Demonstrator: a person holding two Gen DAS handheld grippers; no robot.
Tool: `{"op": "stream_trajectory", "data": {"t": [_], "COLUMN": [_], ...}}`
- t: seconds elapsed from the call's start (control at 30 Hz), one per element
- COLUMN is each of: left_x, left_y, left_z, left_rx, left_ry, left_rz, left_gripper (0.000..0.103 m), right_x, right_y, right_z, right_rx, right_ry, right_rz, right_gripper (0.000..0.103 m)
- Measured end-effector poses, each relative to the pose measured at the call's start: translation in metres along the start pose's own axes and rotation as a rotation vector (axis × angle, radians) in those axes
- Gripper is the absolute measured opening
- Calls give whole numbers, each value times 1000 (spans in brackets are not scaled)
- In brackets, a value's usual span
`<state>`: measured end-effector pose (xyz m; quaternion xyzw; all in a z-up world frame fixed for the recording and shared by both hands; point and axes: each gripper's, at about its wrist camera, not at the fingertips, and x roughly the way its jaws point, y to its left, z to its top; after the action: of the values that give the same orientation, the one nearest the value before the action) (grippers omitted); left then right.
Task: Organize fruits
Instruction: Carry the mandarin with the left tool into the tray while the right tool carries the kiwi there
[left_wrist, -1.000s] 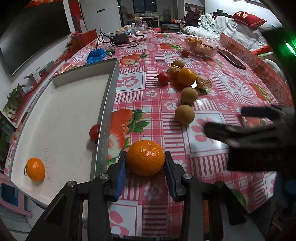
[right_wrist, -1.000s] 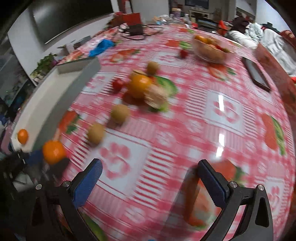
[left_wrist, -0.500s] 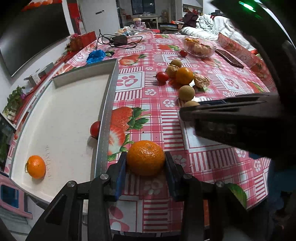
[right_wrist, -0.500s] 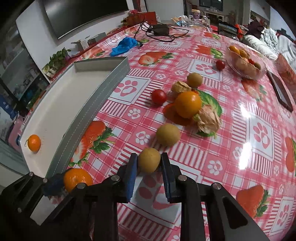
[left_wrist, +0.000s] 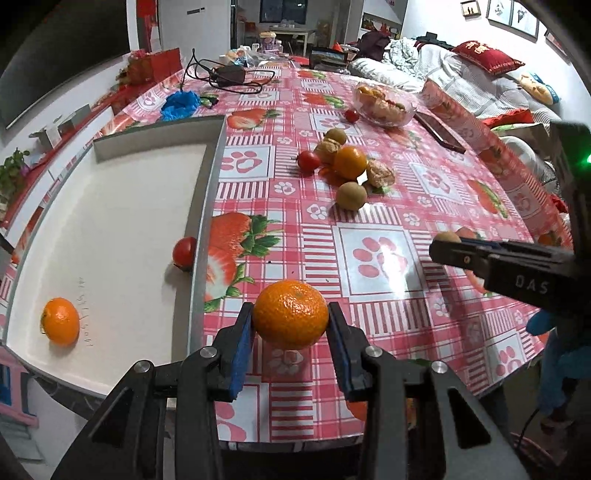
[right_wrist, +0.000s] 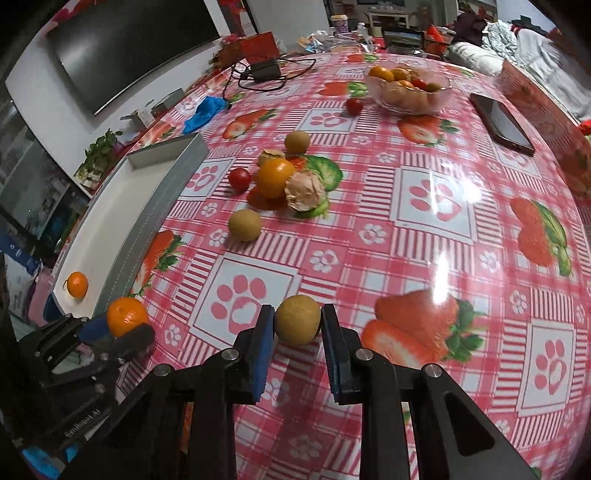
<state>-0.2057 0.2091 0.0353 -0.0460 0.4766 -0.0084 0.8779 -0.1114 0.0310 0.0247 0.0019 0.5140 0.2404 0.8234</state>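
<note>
Left tool (left_wrist: 290, 328) clamps a mandarin (left_wrist: 290, 314), right tool (right_wrist: 297, 334) a brown fruit (right_wrist: 297, 319), beside the tray (left_wrist: 199, 236).

A dark phone (right_wrist: 502, 123) lies at the upper right of the counter (right_wrist: 436, 258) with its red checked cloth. A black charger and cable (right_wrist: 264, 70) sit top centre, a crumpled blue glove (right_wrist: 205, 112) left of them, a dark screen (right_wrist: 125, 44) upper left.

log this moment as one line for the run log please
left gripper: shut on tangerine | right gripper: shut on brown fruit | white tray: one tangerine, one tomato inside
</note>
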Motion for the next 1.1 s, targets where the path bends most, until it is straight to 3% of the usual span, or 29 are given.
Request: {"op": "stream_trajectory", "data": {"t": [0.6, 1.1], "left_x": [-31, -39], "left_y": [39, 105], "left_z": [15, 20], "left_rx": [-74, -162], "left_ry": [-65, -84], "left_rz": [31, 114], "left_gripper": [42, 42], "right_x": [-7, 3], "right_y": [31, 94], "right_z": [6, 31], "right_rx": [-53, -149], "right_ry": [-13, -2], "right_rz": [20, 66], "right_gripper": [27, 27]}}
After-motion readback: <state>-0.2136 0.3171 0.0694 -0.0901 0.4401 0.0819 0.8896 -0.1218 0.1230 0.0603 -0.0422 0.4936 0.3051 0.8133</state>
